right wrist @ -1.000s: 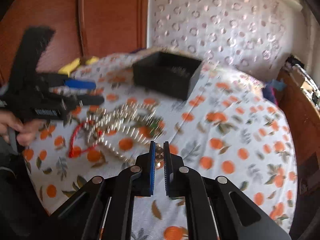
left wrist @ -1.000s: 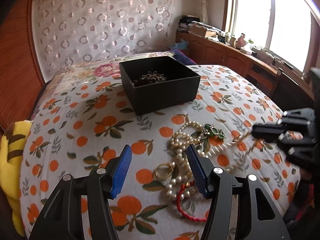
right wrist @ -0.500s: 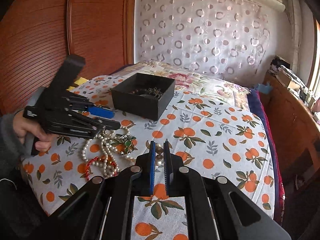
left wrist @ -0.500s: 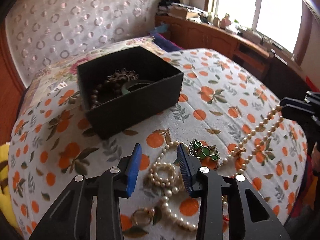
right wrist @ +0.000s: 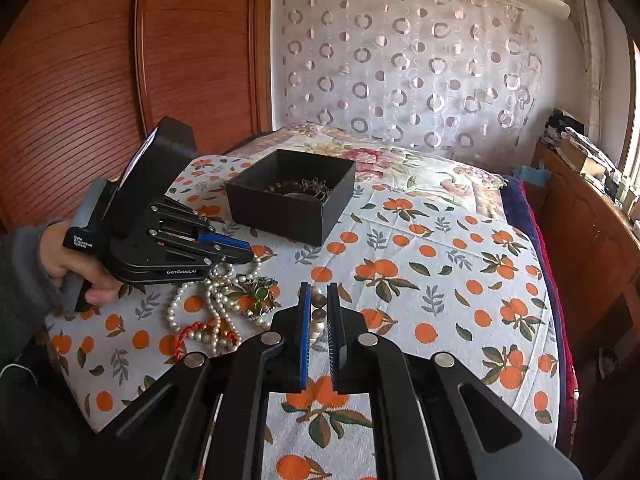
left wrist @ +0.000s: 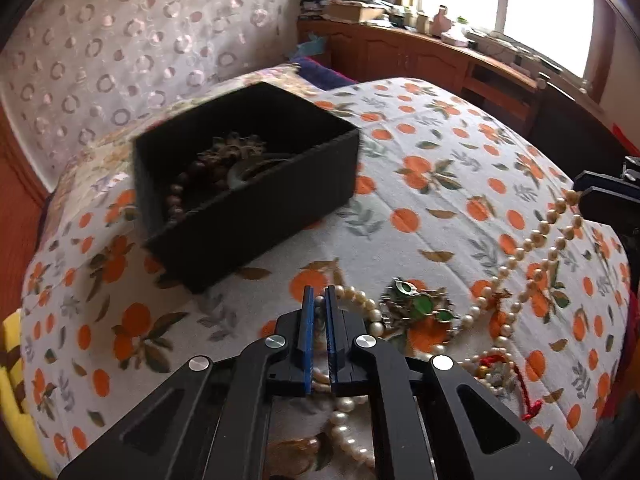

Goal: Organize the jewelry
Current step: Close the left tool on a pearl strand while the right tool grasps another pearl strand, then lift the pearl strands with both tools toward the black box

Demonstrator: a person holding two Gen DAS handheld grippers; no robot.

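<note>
On left gripper [right wrist: 240, 246]: "GenRoboLAI".

The left gripper [left wrist: 319, 304], wide open a second ago, now pinches the pearl necklace [left wrist: 362, 300] at 5 o'clock from the black box [left wrist: 256, 200]. The right gripper [right wrist: 319, 300] lifts its end of the strand clear of the bedspread [right wrist: 440, 280].

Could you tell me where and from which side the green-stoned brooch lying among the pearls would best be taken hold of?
Probably at the green-stoned brooch's outer metal edge, coming from above with the jaws across its narrow width. It lies flat on the bedspread, so a side approach would find little to catch. The pearl necklace strands run close on both sides, so I would choose the edge facing the black box, which looks least crowded.
</note>
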